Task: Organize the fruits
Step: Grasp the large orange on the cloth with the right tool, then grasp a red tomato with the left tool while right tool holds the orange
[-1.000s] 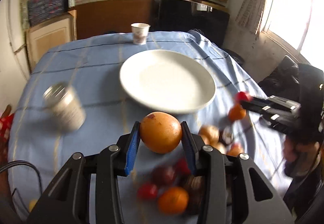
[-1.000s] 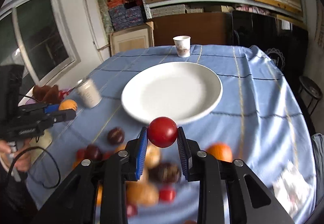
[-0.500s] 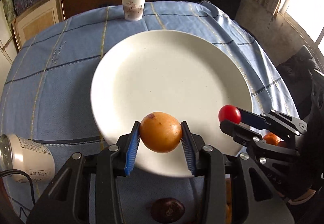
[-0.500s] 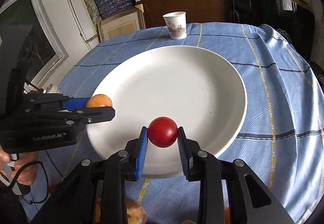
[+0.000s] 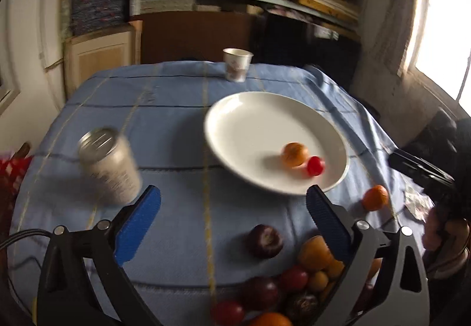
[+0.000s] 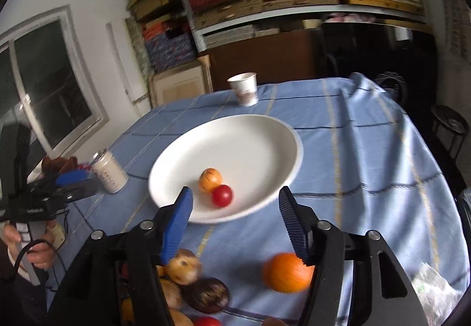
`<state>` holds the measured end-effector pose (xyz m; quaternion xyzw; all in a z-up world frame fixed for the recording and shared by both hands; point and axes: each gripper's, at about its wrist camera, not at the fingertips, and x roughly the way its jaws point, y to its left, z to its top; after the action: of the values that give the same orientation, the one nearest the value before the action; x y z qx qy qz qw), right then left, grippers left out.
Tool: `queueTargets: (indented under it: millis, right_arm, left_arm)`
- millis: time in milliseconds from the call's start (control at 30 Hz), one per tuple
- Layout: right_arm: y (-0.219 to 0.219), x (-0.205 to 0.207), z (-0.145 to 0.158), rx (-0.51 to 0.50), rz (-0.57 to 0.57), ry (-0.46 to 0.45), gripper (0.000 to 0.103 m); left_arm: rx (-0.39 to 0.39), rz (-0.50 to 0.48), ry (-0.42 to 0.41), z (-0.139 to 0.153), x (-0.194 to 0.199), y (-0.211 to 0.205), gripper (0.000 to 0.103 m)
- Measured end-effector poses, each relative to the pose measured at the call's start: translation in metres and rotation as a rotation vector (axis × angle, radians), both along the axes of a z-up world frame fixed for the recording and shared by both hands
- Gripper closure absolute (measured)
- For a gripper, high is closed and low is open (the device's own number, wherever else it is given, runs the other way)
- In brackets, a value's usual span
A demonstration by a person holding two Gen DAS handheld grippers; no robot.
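— On the white plate (image 6: 265, 131) two fruits already lie: an orange one (image 6: 210, 176) and a red one (image 6: 222, 195), touching each other near the front rim. What do the grippers hold?

— Nothing. The left gripper (image 5: 232, 208) has its jaws spread wide, and between them I see only the blue cloth (image 5: 176, 237). The right gripper (image 6: 235, 211) is also wide open and empty, above the near edge of the plate.

— Where are the other fruits?

— Most are in a pile (image 5: 282, 290) on the cloth, close under both grippers. One dark fruit (image 5: 264, 240) lies a little apart from the pile, and one orange (image 6: 287, 271) lies alone, just beside the right finger.

— So the step in hand is the next pick, I think?

— I judge so. For the right gripper the lone orange is the easy choice: nothing touches it, so the fingers can go down on both sides without pushing a neighbour. For the left, the dark fruit apart from the pile is simpler than one buried among the others.

— Any care needed?

— Round fruit rolls. It is better to center it between the pads and close at its widest part. Also, a can (image 5: 110, 167) stands on the left side of the cloth and a paper cup (image 5: 237, 64) at the far edge; the left gripper should keep away from the can. On the plate, set the new fruit in the free area, not on the two already there.
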<state>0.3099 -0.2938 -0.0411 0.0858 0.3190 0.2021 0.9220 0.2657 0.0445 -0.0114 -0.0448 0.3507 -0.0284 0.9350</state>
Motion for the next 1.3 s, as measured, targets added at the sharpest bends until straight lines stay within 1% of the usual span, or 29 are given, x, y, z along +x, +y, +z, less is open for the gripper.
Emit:
queueTargets:
  millis: [67,133,200,267,333,400,600,633,667,733,833,933,1067,1133,1200,1300]
  right_arm:
    - [-0.013,0.000,-0.012,0.013,-0.056,0.041,0.024]
    - [-0.017,0.001,-0.026,0.018,-0.052,0.107,0.024]
    - [-0.015,-0.002,-0.035,0.011,-0.045,0.136,0.024]
    - [-0.011,-0.008,-0.038,-0.016,-0.039,0.138,0.024]
    - [-0.005,-0.010,-0.043,-0.085,-0.062,0.139,0.024]
    - [-0.001,-0.010,-0.046,-0.120,-0.064,0.137,0.024]
    - [0.005,-0.012,-0.051,-0.151,-0.045,0.144,0.024]
    - [0.006,-0.011,-0.053,-0.161,-0.048,0.144,0.028]
    - [0.007,-0.010,-0.054,-0.172,-0.046,0.146,0.038]
    - [0.009,-0.009,-0.056,-0.187,-0.044,0.149,0.046]
    - [0.012,-0.008,-0.059,-0.195,-0.036,0.152,0.046]
    - [0.014,-0.007,-0.061,-0.214,-0.040,0.154,0.050]
    - [0.013,-0.003,-0.067,-0.214,-0.035,0.184,0.051]
    - [0.014,-0.001,-0.070,-0.219,-0.035,0.197,0.051]
    - [0.013,-0.001,-0.070,-0.214,-0.033,0.200,0.054]
    - [0.008,-0.001,-0.069,-0.183,-0.039,0.200,0.055]
  left_arm:
    - [-0.009,0.090,-0.010,-0.010,-0.014,0.015,0.005]
    - [-0.015,0.146,0.020,-0.020,-0.024,0.028,0.005]
    - [-0.016,0.158,0.025,-0.023,-0.032,0.033,0.005]
    - [-0.003,0.166,0.012,-0.024,-0.041,0.037,0.005]
    - [0.020,0.182,0.008,-0.028,-0.047,0.038,0.005]
    - [0.033,0.189,0.016,-0.032,-0.050,0.038,0.005]
    - [0.035,0.160,0.066,-0.044,-0.055,0.035,0.005]
    - [0.039,0.157,0.067,-0.045,-0.056,0.034,0.005]
    - [0.043,0.155,0.064,-0.046,-0.057,0.033,0.005]
    - [0.047,0.152,0.055,-0.045,-0.061,0.033,0.005]
    - [0.027,0.152,0.046,-0.045,-0.064,0.035,0.005]
    - [0.001,0.159,0.052,-0.045,-0.064,0.040,0.005]
    - [-0.040,0.148,0.057,-0.046,-0.065,0.044,0.005]
    - [-0.040,0.145,0.060,-0.047,-0.065,0.043,0.005]
    - [-0.040,0.133,0.065,-0.048,-0.065,0.041,0.005]
    - [-0.042,0.085,0.073,-0.051,-0.066,0.036,0.005]
